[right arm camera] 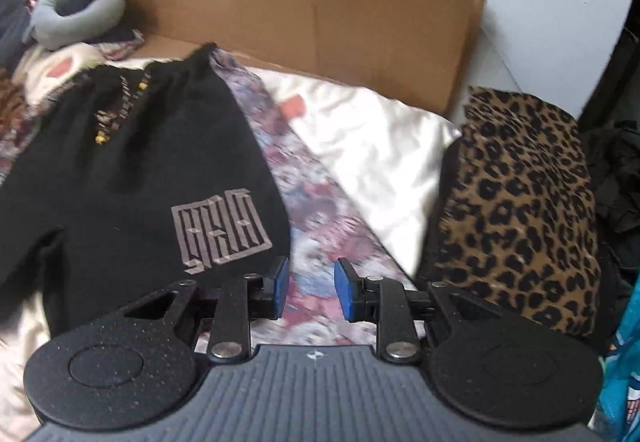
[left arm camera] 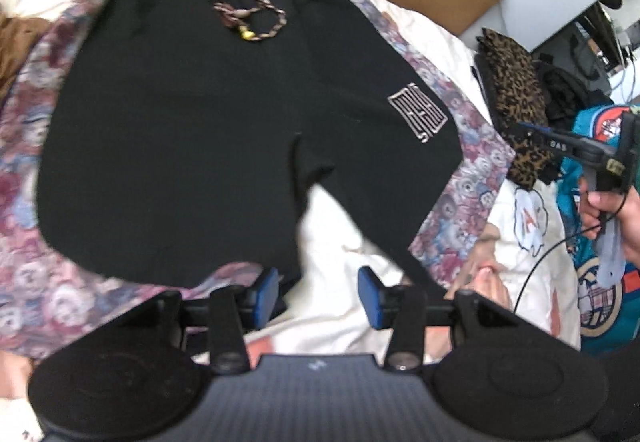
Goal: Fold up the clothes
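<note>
A pair of black shorts is spread flat on a flowered cloth over the bed, waistband toward a sheet of cardboard, with a braided drawstring coiled near the top and a logo stitched on one leg. The left gripper is held above the leg hems, jaws apart and empty. The right gripper is held beside the logo leg, likewise parted and holding nothing. A leopard-print garment is folded just to the right.
</note>
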